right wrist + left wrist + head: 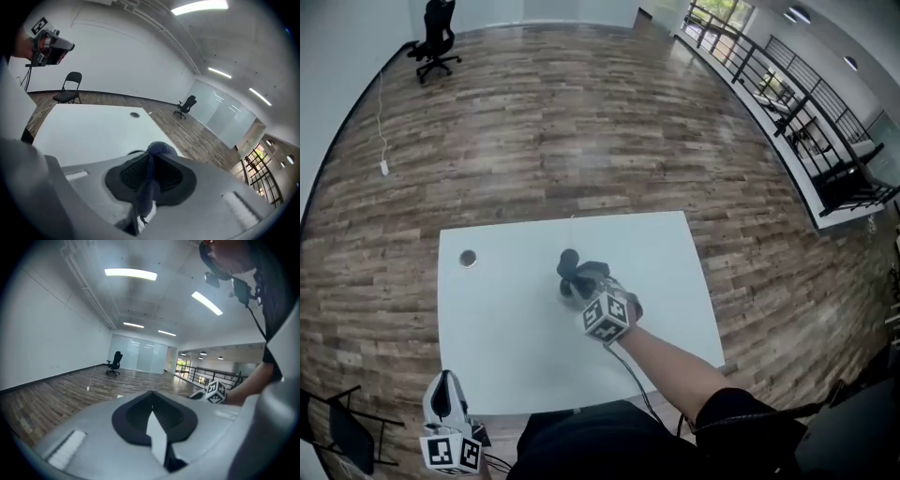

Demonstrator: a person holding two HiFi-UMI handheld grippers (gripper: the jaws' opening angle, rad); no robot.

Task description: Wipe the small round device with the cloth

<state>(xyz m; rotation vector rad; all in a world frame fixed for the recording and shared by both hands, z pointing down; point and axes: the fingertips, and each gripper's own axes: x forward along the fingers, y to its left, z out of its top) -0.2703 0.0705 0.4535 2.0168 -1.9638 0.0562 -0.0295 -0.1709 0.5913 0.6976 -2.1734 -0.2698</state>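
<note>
The small round device [467, 259] lies near the far left corner of the white table [516, 347]; the right gripper view shows the device [135, 114] far ahead on the tabletop. My right gripper [578, 279] hovers over the table's middle, shut on a dark blue cloth [572, 265]. The cloth [157, 151] bunches out past the jaws, and a strip of it hangs down between the pads. My left gripper [443, 394] is held off the table's near left corner, its jaws [152, 413] together with nothing between them. It is well apart from the device.
A black office chair [436, 42] stands far off on the wood floor. A railing [787, 84] runs along the right side of the room. A folding chair [347, 436] stands by the table's near left corner. The person's right arm [675, 370] reaches over the table's front edge.
</note>
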